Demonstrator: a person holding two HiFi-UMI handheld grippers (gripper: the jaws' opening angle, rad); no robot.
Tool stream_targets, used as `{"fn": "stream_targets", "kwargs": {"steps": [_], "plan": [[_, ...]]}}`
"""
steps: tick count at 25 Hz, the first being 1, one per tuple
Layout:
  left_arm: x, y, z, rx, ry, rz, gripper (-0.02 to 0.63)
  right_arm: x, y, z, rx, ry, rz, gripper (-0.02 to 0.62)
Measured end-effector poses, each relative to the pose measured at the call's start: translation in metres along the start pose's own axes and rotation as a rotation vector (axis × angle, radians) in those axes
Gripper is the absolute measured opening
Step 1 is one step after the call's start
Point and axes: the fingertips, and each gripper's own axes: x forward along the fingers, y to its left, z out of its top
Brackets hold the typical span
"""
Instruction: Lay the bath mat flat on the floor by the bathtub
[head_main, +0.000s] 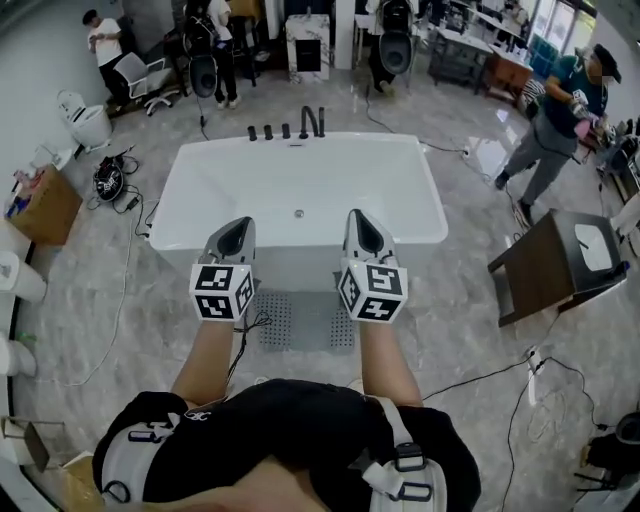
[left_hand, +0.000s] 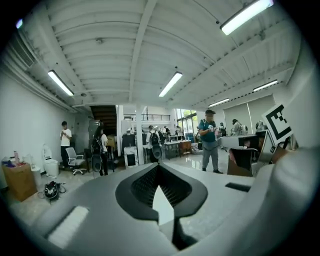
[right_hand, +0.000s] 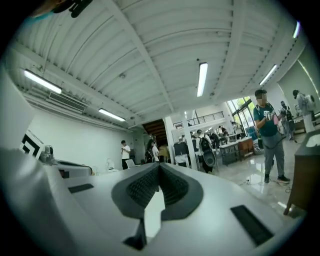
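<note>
The bath mat (head_main: 300, 322) lay flat on the glossy, marble-patterned floor (head_main: 450, 300), just in front of the bathtub (head_main: 300, 265). It was a grey rectangle with a fine dotted texture. Its long axis ran along the tub's near side, and its far edge sat close against the base of the tub. The tub itself was smooth white, a rounded rectangle, with dark taps (head_main: 300, 125) standing at its far rim.

The person stood over the mat with both bare forearms stretched forward side by side, roughly parallel. The left gripper (head_main: 236, 228) and right gripper (head_main: 360, 220) were held high above the mat, well clear of it, pointing out over the tub. Each carried a cube of black-and-white square markers.

In each gripper's own view, the left gripper's (left_hand: 159, 167) grey, ribbed-padded jaws were pressed together with nothing between them. The right gripper's (right_hand: 160, 167) jaws were likewise closed and empty.
</note>
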Motion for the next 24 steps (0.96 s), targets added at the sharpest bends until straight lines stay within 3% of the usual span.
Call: {"fn": "stream_targets", "kwargs": {"steps": [4,24], "plan": [[-0.025,-0.006,0.029,0.021,-0.061,0.008,0.002,-0.023,0.014,0.031,-0.019,-0.074,0.007,0.005],[-0.040,-0.031,0.033,0.017,-0.068,-0.037,0.003,-0.058,0.019,0.024,-0.043,-0.068,-0.005,0.005]]}}
